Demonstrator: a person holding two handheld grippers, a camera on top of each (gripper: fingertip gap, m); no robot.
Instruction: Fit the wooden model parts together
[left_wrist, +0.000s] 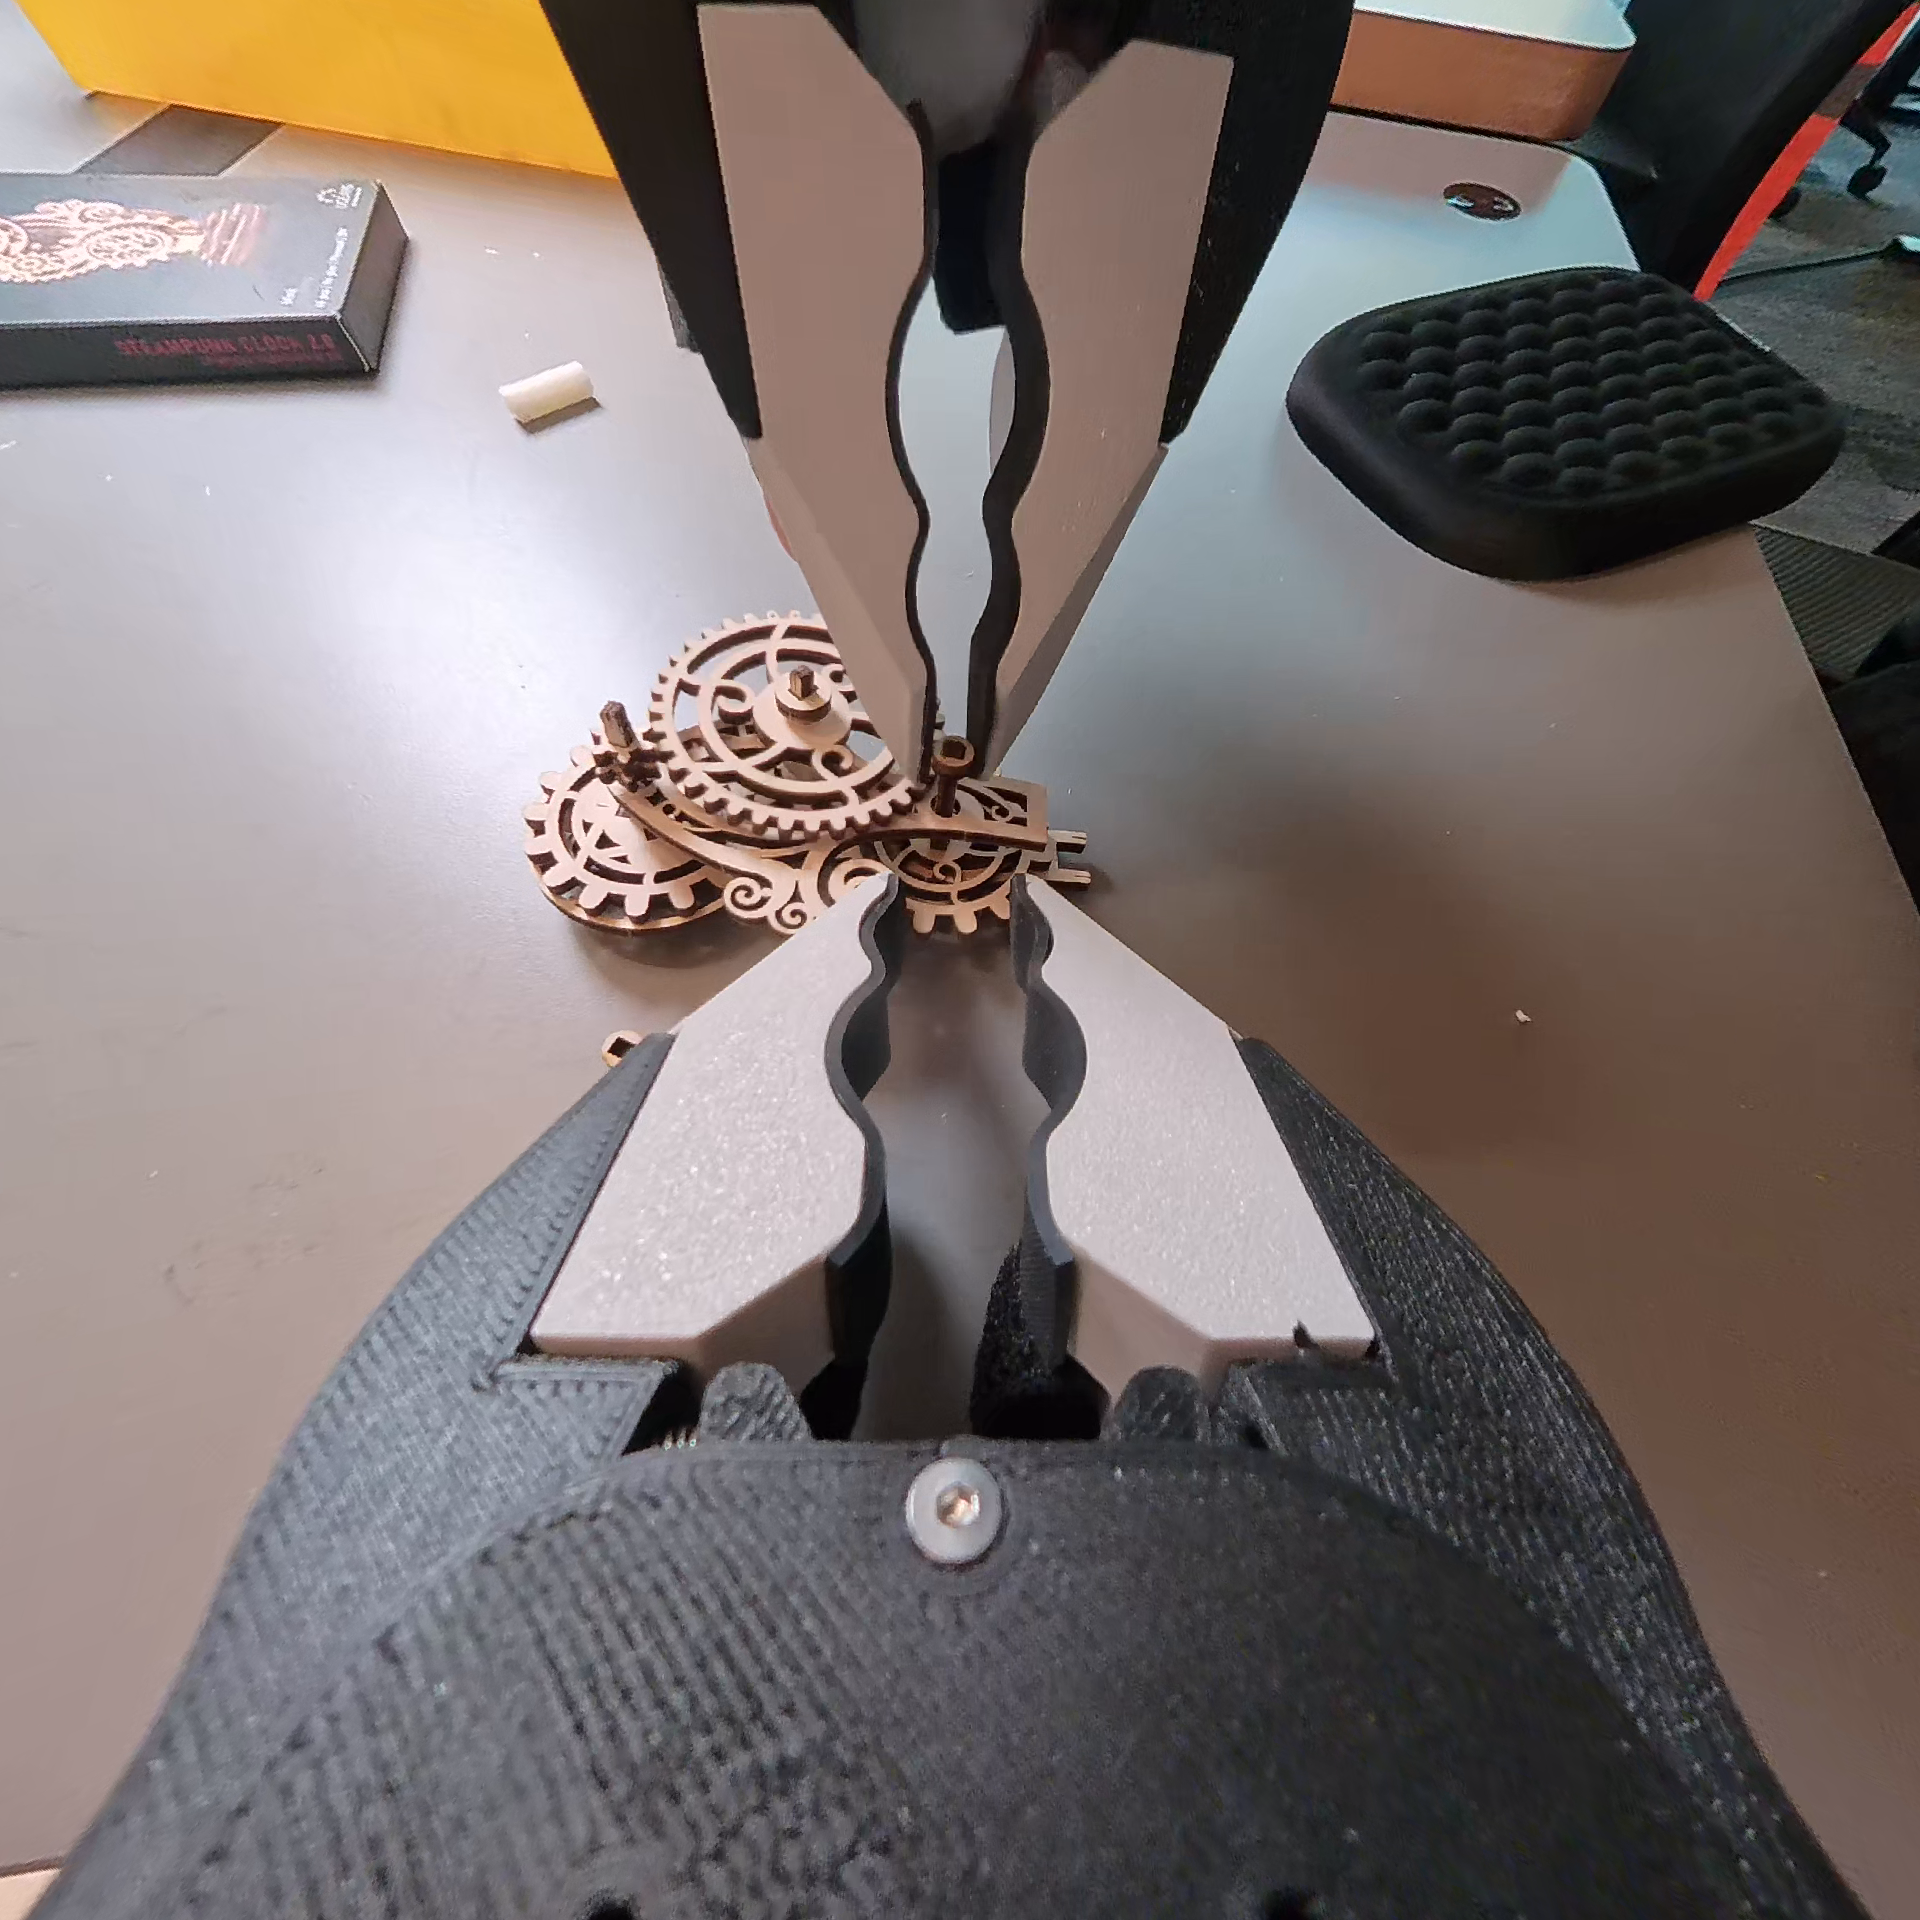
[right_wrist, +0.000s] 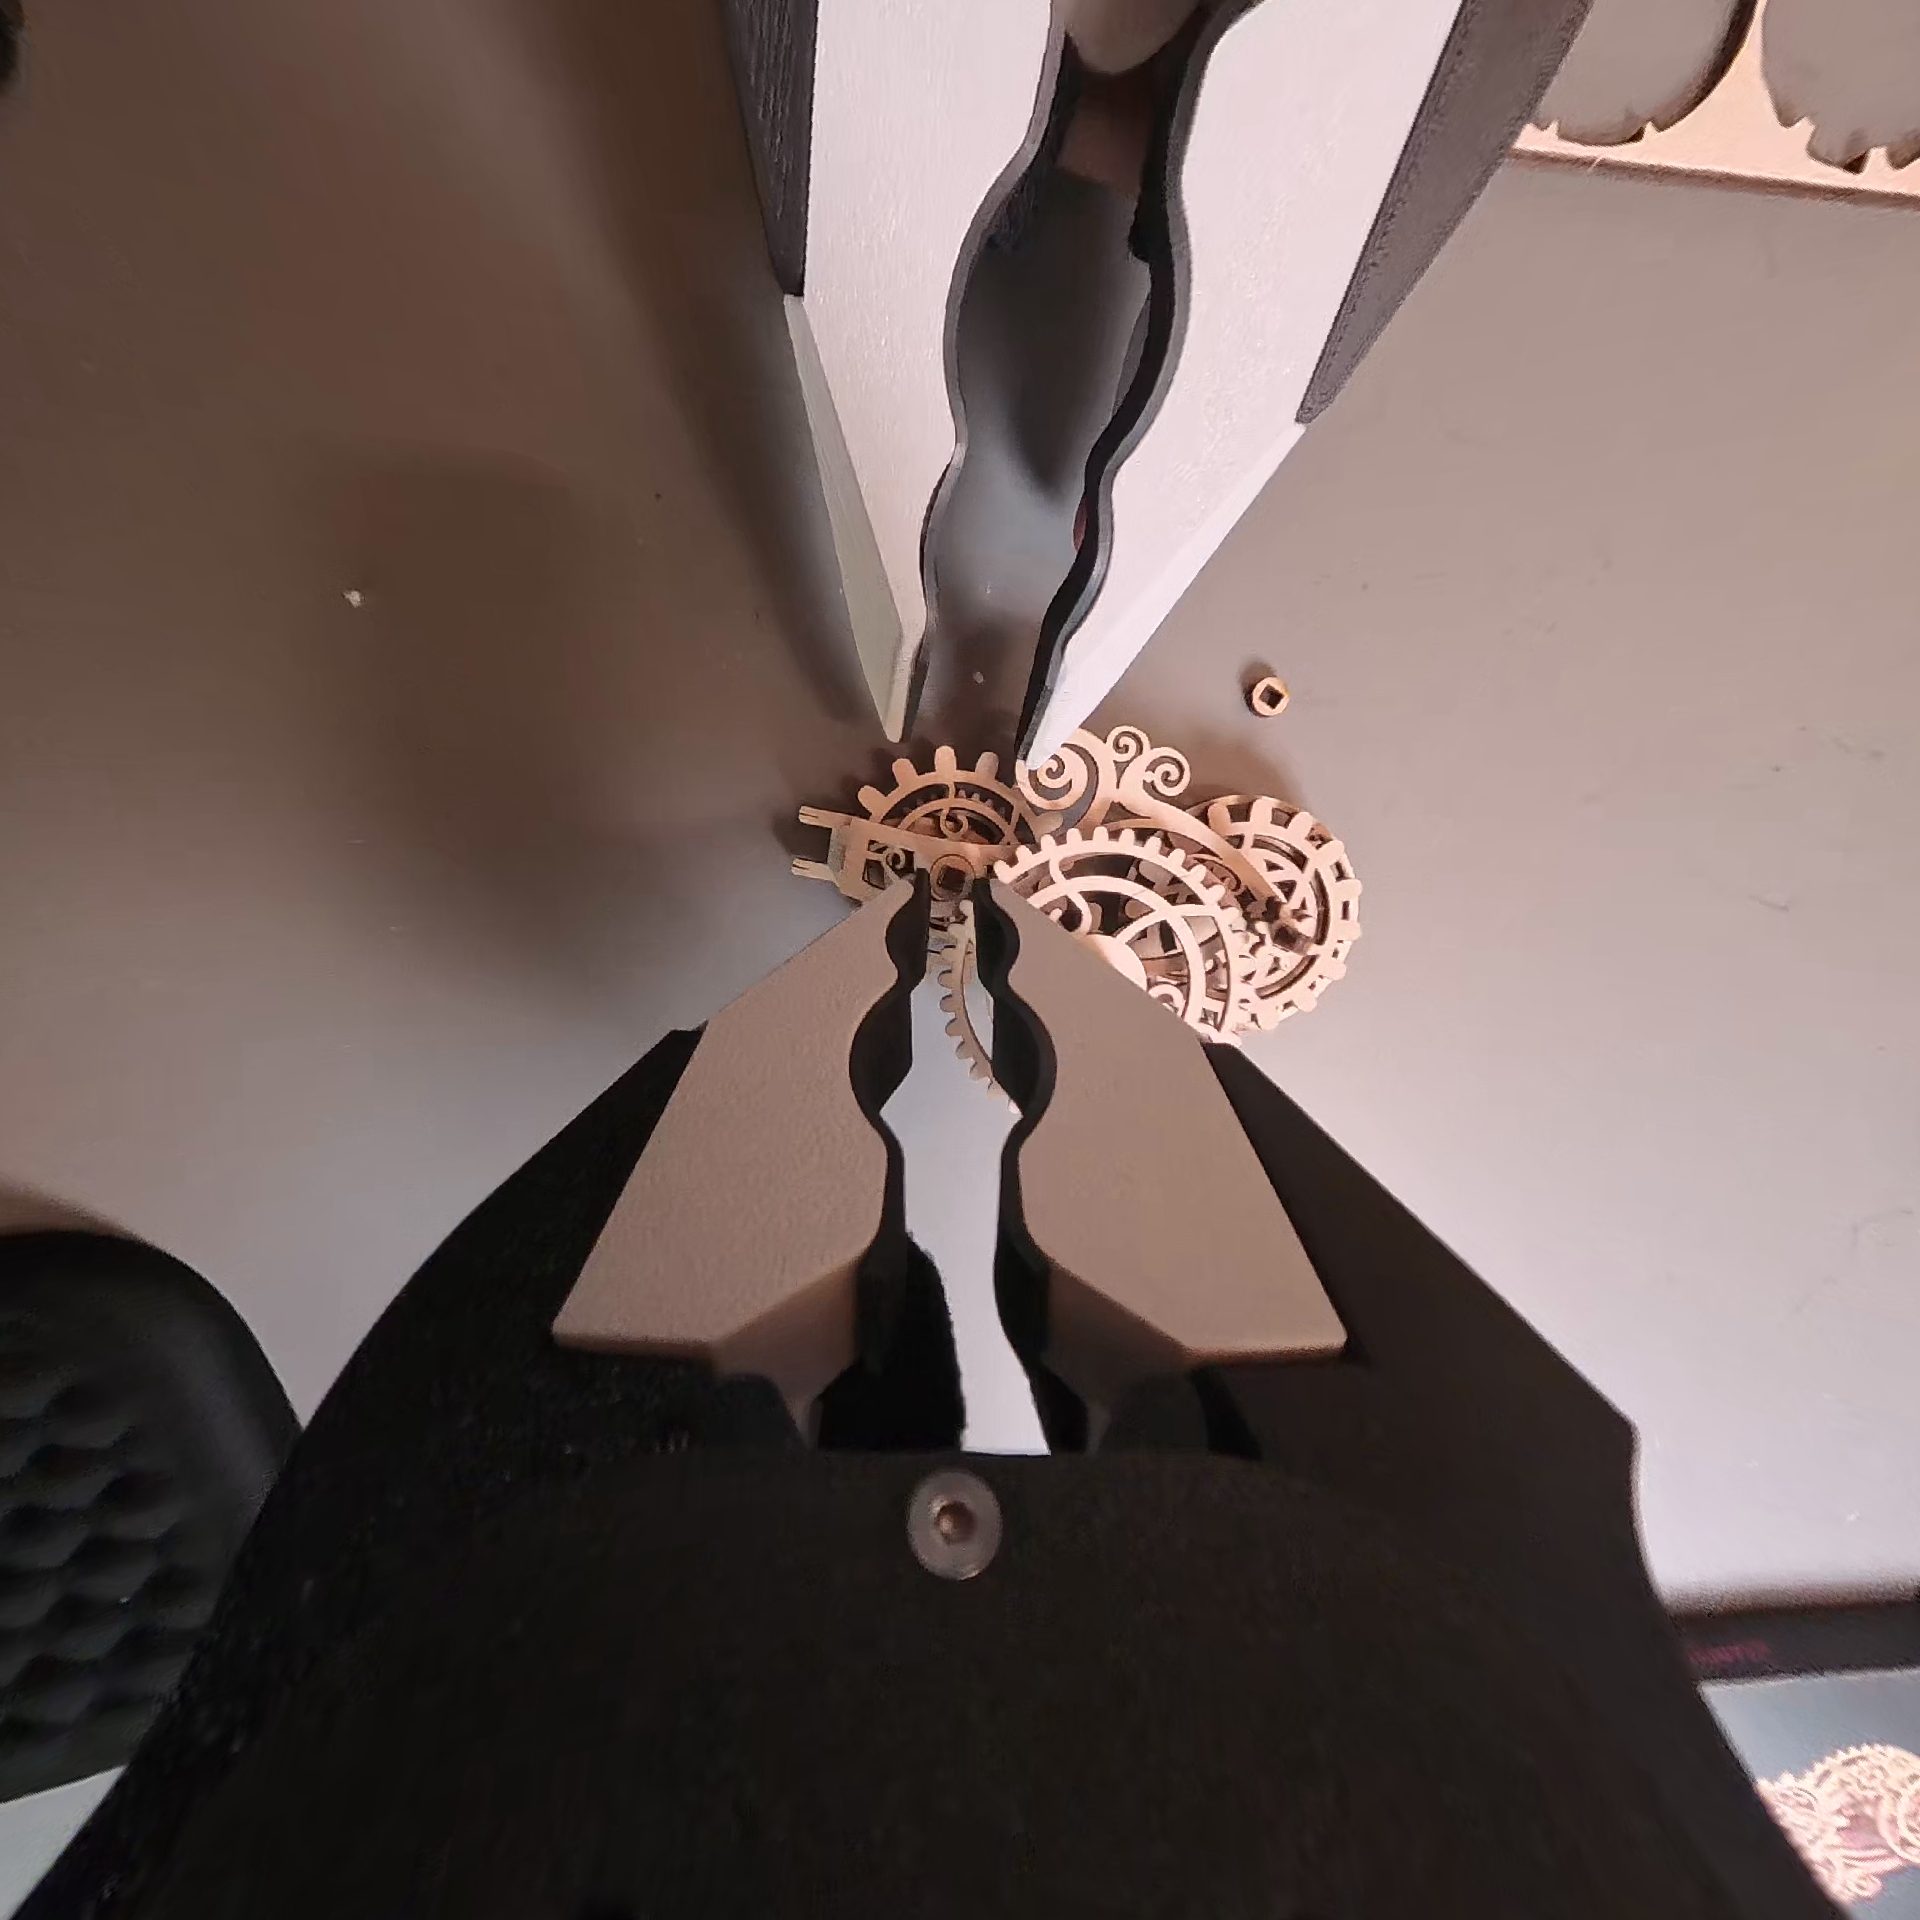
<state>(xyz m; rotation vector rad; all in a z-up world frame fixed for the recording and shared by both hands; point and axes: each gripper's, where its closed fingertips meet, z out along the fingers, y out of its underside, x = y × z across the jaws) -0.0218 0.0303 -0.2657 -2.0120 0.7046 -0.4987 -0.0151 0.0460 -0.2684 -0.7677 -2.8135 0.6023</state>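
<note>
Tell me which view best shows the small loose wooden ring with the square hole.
The right wrist view: the small ring lies unobstructed on the grey table, apart from the gear assembly, its square hole plainly visible. In the left wrist view, only a sliver peeks out beside the left gripper's fingers.

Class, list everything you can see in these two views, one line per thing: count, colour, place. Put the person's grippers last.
pale wooden gear model: one, light tan, middle of table
small dark wooden peg: one, brown, upright in the model
loose wooden ring with square hole: one, tan, on table beside model
short white cylinder: one, white, far left
flat black box: one, black with gear picture, far left
yellow panel: one, behind the box
black dimpled cushion: one, table's right edge
grey table: one, under everything
left gripper: one, grey and black, open, at a small gear
right gripper: one, grey and black, tips flanking the peg's head
</note>
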